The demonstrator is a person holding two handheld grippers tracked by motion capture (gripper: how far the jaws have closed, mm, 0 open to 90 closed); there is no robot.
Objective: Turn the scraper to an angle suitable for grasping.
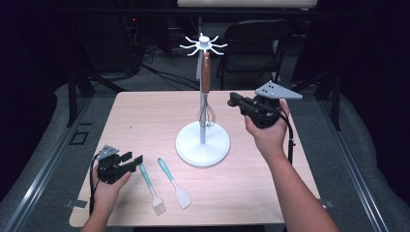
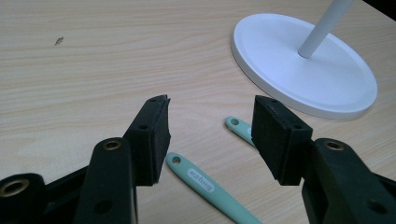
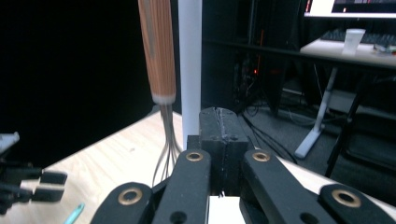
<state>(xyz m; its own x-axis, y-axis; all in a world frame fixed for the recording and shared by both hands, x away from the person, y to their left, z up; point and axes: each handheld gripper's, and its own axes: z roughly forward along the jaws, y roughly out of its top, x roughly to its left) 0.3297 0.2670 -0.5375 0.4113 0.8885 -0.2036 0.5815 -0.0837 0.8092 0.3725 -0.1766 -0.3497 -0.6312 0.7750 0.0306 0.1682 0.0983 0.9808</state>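
A whisk (image 1: 206,87) is hanging on the white stand (image 1: 202,143). Right gripper (image 1: 238,102), jaws together, is hovering beside it; left gripper (image 1: 133,161), jaws apart, is resting near two spatulas (image 1: 174,182).

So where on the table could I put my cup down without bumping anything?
The far left corner of the table is bare, left of the white stand. So is the near right, between the stand and the right forearm. Crowded: the near left, where the left gripper, brush and spatula lie close.

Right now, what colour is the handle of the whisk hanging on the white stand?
Reddish-brown wood grain, on the hanging wire whisk's handle; the right gripper view shows it best.
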